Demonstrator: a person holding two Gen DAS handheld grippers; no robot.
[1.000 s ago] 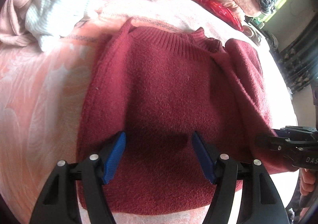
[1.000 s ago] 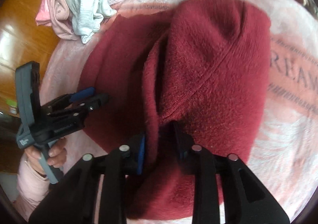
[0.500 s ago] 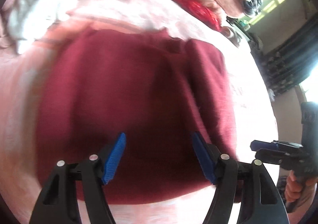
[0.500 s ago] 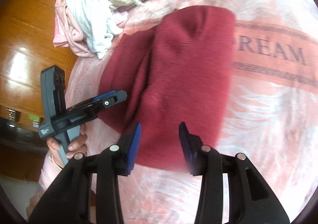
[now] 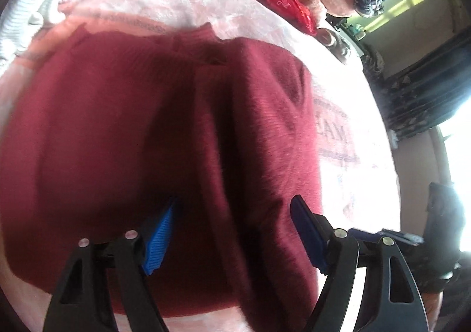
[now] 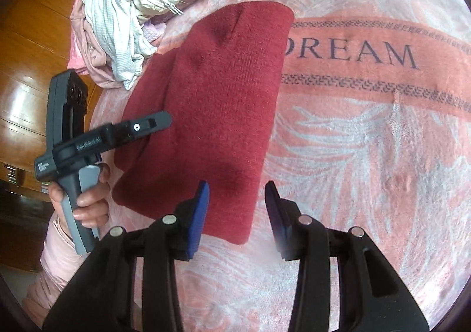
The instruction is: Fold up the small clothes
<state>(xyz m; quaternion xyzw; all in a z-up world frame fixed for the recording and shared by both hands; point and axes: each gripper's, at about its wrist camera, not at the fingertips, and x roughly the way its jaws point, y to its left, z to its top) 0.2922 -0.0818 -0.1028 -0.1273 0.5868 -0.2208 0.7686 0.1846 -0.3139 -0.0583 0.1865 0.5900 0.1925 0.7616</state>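
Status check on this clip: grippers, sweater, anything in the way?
Left gripper opening, empty. Right gripper open, empty. Red sweater lies partly folded on blanket. Clothes pile beside it, clear.

Left hand-held gripper (image 5: 232, 231) jaws opening, right hand-held gripper (image 6: 237, 211) parted, empty

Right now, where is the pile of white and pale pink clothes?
In the right wrist view, the pile of white and pale pink clothes sits upper left on the pink patterned blanket, just beyond the dark red knitted sweater's far left edge.
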